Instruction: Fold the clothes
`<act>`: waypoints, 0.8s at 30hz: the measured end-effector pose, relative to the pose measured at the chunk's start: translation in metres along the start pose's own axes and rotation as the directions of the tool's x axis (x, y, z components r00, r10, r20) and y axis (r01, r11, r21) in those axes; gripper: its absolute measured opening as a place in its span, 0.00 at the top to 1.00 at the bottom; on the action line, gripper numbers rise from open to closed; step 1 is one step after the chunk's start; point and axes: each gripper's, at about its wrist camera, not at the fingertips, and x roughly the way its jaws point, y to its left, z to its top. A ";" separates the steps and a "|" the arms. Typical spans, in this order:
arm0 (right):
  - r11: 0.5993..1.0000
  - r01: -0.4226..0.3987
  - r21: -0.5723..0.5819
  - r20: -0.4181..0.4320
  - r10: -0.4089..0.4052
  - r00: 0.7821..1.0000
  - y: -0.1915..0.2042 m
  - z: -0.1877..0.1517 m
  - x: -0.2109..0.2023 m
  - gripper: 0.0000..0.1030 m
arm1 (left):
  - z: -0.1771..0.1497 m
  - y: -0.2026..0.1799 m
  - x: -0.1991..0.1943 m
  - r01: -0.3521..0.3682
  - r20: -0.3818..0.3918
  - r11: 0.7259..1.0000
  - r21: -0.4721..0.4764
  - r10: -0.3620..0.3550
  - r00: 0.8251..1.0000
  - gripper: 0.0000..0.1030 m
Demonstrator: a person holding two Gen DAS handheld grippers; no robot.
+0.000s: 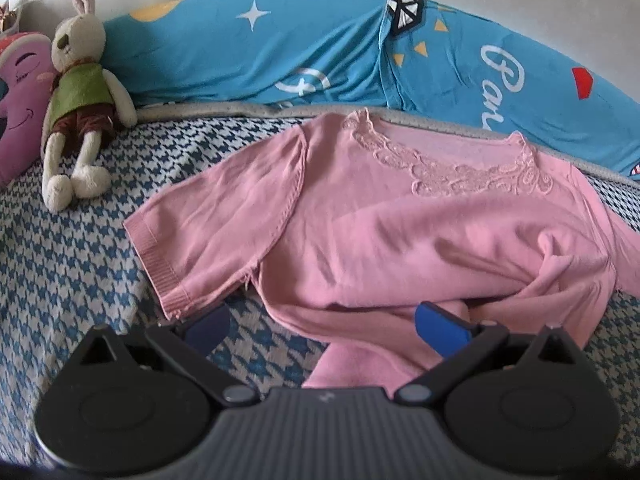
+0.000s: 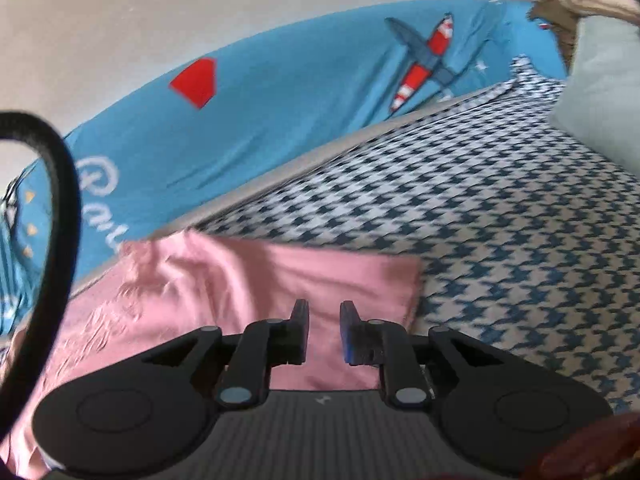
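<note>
Pink top (image 1: 400, 220) is lying spread on the houndstooth bed (image 1: 80, 260) beside the blue pillow (image 1: 280, 52), left tool (image 1: 324, 326) hovering wide apart over its hem, right tool (image 2: 323, 320) hovering slightly parted, gripping nothing.

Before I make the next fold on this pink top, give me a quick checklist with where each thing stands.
1. Pink top lying front up on the bed cover: ok.
2. Top smoothed flat: not ok, its lower part is bunched.
3. Left hand-held gripper open at the hem: ok.
4. Right hand-held gripper free of cloth: ok, a gap shows.
5. Stuffed rabbit away from the top: ok.
</note>
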 end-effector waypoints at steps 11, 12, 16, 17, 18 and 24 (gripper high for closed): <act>0.977 -0.104 -0.186 -0.078 0.091 0.993 0.047 -0.028 -0.020 0.81 | -0.003 0.006 0.002 -0.019 -0.002 1.000 -0.012 0.019 1.000 0.00; 0.973 -0.119 -0.198 -0.082 0.104 0.991 0.051 -0.030 -0.024 0.80 | -0.003 0.005 0.001 -0.020 0.002 1.000 -0.008 0.020 1.000 0.00; 0.962 -0.168 -0.216 -0.088 0.152 0.984 0.061 -0.039 -0.037 0.78 | -0.003 0.002 -0.004 -0.018 0.027 1.000 0.009 0.017 0.999 0.00; 0.959 -0.181 -0.220 -0.091 0.165 0.982 0.063 -0.042 -0.040 0.77 | -0.003 0.001 -0.005 -0.018 0.035 1.000 0.014 0.017 0.999 0.00; 0.955 -0.196 -0.224 -0.094 0.179 0.979 0.066 -0.044 -0.044 0.77 | -0.003 0.000 -0.007 -0.019 0.043 1.000 0.019 0.018 0.999 0.00; 0.906 -0.317 -0.282 -0.156 0.282 0.947 0.086 -0.071 -0.067 0.77 | -0.003 0.006 -0.021 -0.033 0.098 0.999 0.026 0.030 0.995 0.00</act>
